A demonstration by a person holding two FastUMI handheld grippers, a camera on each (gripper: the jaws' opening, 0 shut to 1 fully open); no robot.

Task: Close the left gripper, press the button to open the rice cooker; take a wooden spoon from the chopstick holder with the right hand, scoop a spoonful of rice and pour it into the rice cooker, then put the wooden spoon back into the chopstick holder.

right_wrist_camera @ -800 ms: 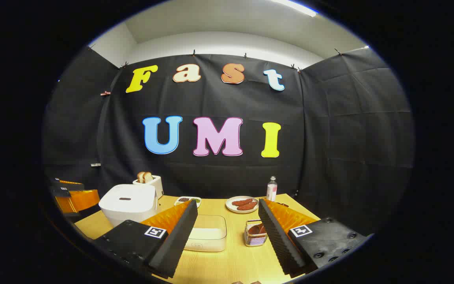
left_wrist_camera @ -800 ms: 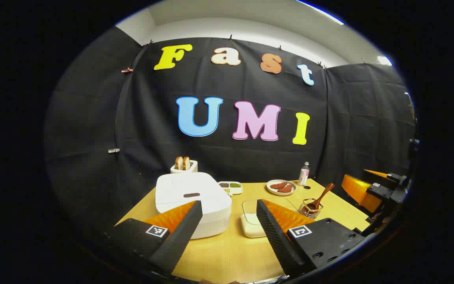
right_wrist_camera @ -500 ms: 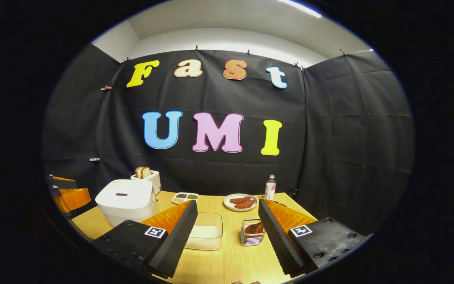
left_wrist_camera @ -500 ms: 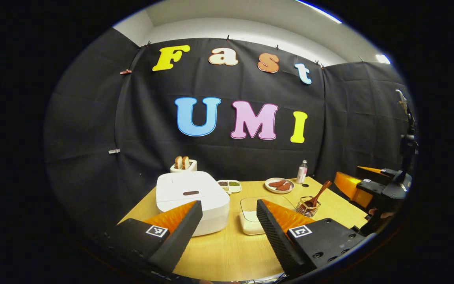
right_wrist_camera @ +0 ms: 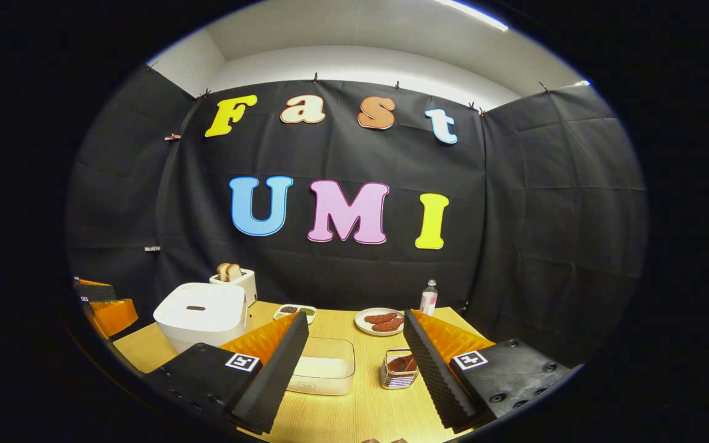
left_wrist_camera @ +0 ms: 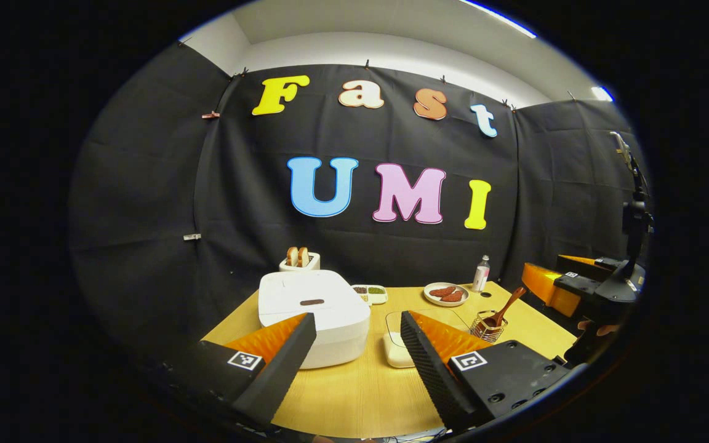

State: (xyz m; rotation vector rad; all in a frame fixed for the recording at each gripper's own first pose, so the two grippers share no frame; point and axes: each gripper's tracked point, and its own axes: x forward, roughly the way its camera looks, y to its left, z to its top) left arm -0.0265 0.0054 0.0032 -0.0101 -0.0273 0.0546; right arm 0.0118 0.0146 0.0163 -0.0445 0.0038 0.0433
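Boxy white rice cooker (left_wrist_camera: pixel 314 317) (lid down) beside wire chopstick holder (left_wrist_camera: pixel 485 329).

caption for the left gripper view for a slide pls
Open left gripper above the table, facing the closed rice cooker, rice container and wooden spoon in its chopstick holder.

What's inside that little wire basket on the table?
The wire basket holds a wooden spoon, bowl end down and handle leaning out over the rim. The basket's bottom is hidden, so I cannot tell if anything else lies there.
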